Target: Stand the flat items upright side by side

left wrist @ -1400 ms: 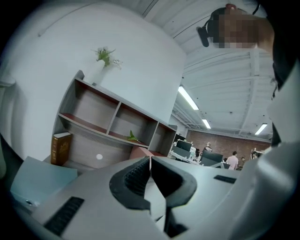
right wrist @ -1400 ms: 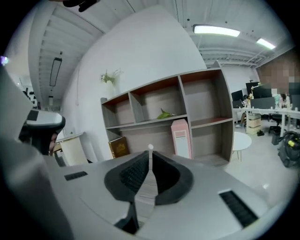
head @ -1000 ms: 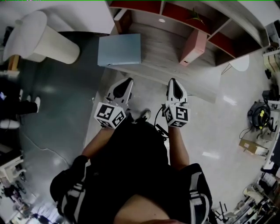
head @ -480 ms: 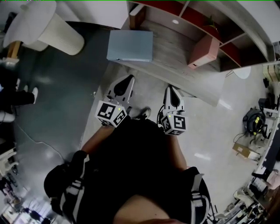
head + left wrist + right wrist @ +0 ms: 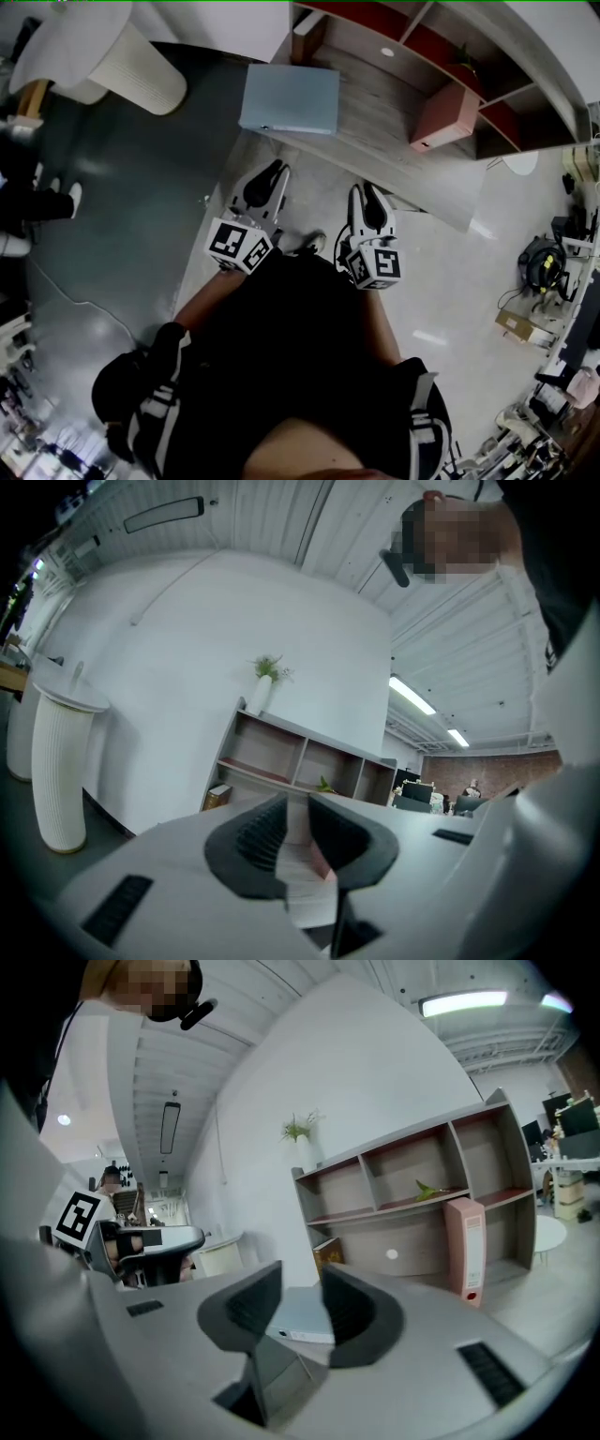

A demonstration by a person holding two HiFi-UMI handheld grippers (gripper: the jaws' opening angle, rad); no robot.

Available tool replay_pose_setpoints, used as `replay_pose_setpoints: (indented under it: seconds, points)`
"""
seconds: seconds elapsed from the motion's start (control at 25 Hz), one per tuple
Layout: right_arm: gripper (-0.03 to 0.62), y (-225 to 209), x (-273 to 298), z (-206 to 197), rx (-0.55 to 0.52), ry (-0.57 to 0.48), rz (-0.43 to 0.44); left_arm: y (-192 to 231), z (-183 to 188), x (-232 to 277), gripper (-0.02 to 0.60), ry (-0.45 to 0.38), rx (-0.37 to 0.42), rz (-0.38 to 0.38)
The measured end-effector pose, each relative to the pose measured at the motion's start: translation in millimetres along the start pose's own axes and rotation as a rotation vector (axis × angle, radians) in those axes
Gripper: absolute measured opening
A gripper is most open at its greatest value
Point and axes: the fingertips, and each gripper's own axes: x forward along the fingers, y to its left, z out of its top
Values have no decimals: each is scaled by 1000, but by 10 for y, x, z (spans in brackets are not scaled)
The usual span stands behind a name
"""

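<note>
A light blue binder [image 5: 291, 98] lies flat on the wooden shelf top [image 5: 375, 136]; it also shows between the right jaws as a blue binder [image 5: 305, 1321]. A pink binder [image 5: 445, 117] stands upright to its right, seen as a pink binder [image 5: 466, 1246] in the right gripper view. A brown book [image 5: 307, 37] leans in the back compartment. My left gripper [image 5: 272, 174] hangs short of the shelf's front edge, jaws closed to a slit, empty. My right gripper [image 5: 364, 190] is level beside it; its jaws have just been opening and nothing is between them.
A white ribbed pedestal [image 5: 131, 61] stands on the floor at the left, beside dark shoes [image 5: 37, 230]. A vase with a plant [image 5: 300, 1143] sits on top of the shelf unit. Cables and boxes [image 5: 548, 248] lie at the right.
In the head view the shelf and the blue binder have slid right and up. Both grippers stay in front of the body. The right jaws have parted a little.
</note>
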Motion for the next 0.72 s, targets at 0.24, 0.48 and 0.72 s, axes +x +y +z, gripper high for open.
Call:
replay_pose_setpoints:
  seconds: [0.24,0.48,0.72]
  points:
    - [290,157,106,-92,24,32,1,250,-74,-112,275,50,-14,30]
    - [291,324,201,-239,73,56,-23,540,-75,-395,275,60,-17,44]
    - [296,549,375,-473,103,93,-42,969,-103,-690,275,73,-26,56]
